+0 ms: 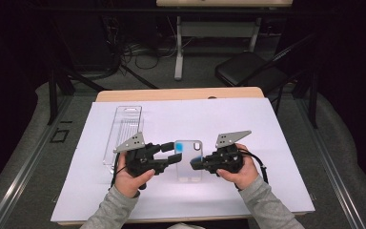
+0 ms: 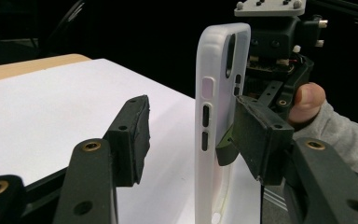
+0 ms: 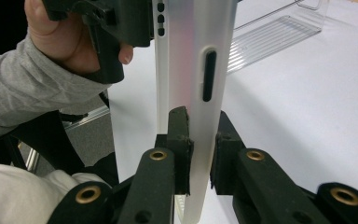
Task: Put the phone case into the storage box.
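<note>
High view: right gripper [image 1: 196, 162] clamps the phone case [image 1: 188, 160] mid-table; left gripper [image 1: 171, 152] stands half-wide around its other edge, pads off.

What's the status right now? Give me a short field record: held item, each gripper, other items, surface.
held item: clear phone case, lifted off the sheet, side rim toward each gripper
right gripper: shut on the case's edge
left gripper: jaws apart either side of the case's other edge, one pad clear of it, other pad's contact unclear
other item: clear plastic tray, beyond the left gripper
surface: white sheet on wooden table
</note>
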Motion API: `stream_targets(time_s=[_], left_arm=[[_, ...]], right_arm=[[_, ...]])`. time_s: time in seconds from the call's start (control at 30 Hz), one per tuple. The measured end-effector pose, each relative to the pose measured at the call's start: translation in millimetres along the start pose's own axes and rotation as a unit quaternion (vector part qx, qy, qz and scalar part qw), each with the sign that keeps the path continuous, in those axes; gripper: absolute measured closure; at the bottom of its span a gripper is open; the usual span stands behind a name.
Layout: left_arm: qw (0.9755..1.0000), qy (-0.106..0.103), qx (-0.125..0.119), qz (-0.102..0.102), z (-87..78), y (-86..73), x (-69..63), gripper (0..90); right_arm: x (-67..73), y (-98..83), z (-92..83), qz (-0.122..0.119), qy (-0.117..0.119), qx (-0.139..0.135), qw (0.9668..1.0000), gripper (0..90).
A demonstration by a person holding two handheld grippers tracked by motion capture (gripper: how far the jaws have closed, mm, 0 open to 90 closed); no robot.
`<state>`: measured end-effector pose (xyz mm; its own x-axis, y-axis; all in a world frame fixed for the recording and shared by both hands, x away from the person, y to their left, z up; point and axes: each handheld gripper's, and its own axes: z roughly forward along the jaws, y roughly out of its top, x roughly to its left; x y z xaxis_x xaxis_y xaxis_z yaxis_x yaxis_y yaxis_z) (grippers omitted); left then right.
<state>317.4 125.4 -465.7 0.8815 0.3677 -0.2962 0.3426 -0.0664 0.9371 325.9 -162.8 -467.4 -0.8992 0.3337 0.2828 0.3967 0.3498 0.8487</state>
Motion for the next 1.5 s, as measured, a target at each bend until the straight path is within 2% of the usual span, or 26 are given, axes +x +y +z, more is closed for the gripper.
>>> stream_targets(time_s=[0.53, 1.03, 1.33, 1.5], left_arm=[[0.9995, 0.032, -0.003, -0.003, -4.5, 3.4, -2.0, 46.0], [0.9993, 0.038, -0.003, -0.004, -4.4, 4.6, -5.3, 47.4], [0.9988, 0.048, -0.006, -0.009, -5.4, 5.6, -7.8, 48.5], [0.9983, 0.059, -0.003, -0.005, -4.7, 5.8, -9.6, 49.0]], right_arm=[[-3.1, -3.3, 0.8, 0.009, -0.024, 0.001, 0.9997, 81.2], [-3.9, -4.8, 2.7, 0.016, -0.034, -0.003, 0.9993, 81.2], [-3.7, -5.6, 4.3, 0.018, -0.037, -0.006, 0.9991, 81.2], [-3.6, -5.8, 4.6, 0.021, -0.038, -0.005, 0.9990, 81.2]])
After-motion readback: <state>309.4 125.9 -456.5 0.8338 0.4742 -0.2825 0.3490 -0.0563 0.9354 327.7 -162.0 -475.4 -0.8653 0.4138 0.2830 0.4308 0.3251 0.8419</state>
